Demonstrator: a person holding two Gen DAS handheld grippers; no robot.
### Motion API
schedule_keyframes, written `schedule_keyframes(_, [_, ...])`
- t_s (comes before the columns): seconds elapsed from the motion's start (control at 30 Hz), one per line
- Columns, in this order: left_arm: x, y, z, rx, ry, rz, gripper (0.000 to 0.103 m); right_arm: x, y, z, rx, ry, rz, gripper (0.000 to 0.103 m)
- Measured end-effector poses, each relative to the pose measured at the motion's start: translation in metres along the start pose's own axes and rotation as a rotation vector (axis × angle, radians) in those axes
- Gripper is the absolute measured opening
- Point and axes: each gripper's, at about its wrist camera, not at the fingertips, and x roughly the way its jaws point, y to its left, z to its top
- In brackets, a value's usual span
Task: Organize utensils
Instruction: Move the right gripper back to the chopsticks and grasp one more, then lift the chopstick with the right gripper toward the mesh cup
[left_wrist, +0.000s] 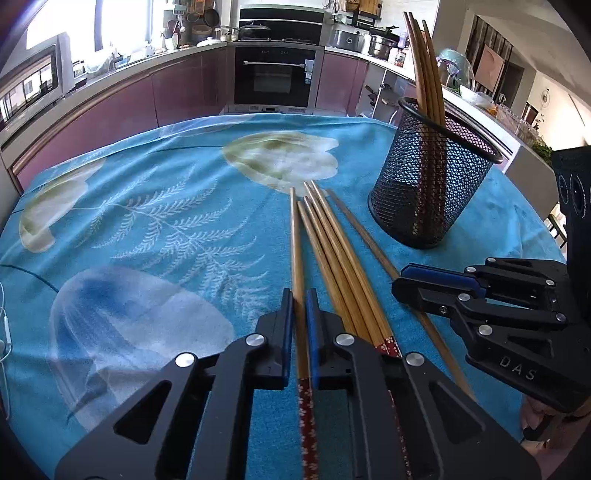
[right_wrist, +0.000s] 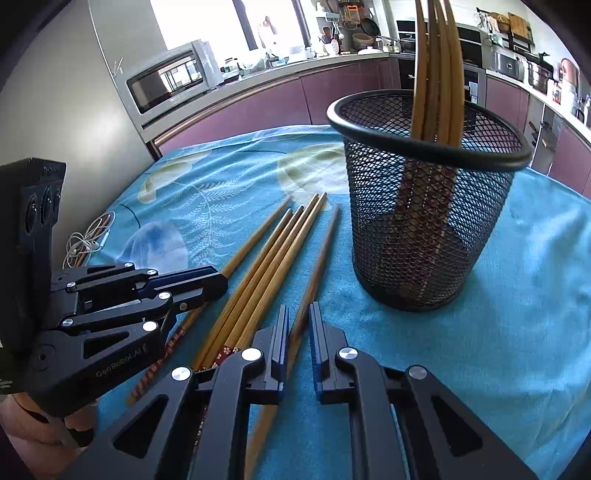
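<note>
Clamping down now, the left tool (left_wrist: 300, 295) has its pads pinched together on a single chopstick (left_wrist: 296, 251) at the left of the loose bundle (left_wrist: 340, 258), while the right tool (right_wrist: 298, 314) grips the darker chopstick (right_wrist: 321, 254) lying nearest the mesh holder (right_wrist: 424, 221). Both sticks lie on the blue floral cloth (left_wrist: 166, 221) covering the bench. The holder stands toward the bench's far right corner, several chopsticks (left_wrist: 424, 74) upright inside it.
</note>
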Motion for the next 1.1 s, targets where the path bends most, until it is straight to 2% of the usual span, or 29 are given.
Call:
schedule_keyframes(0.23, [-0.008, 0.001, -0.003, -0.019, -0.016, -0.024, 0.008, -0.012, -0.007, -0.001, 0.033, -0.025, 0.044, 0.006])
schedule_keyframes(0.37, [-0.014, -0.001, -0.006, -0.010, -0.011, -0.066, 0.008, -0.016, -0.006, -0.003, 0.018, -0.012, 0.083, 0.006])
schedule_keyframes(0.7, [-0.008, -0.003, -0.013, 0.026, 0.033, -0.081, 0.008, -0.001, 0.004, -0.006, -0.034, 0.048, 0.053, 0.008])
schedule_keyframes(0.8, [-0.006, -0.004, -0.013, 0.049, 0.035, -0.077, 0.008, -0.001, 0.003, -0.005, -0.032, 0.044, 0.057, 0.007])
schedule_keyframes(1.1, [-0.011, -0.002, -0.011, 0.026, 0.013, -0.076, 0.008, -0.024, 0.001, -0.005, -0.040, -0.017, 0.098, 0.006])
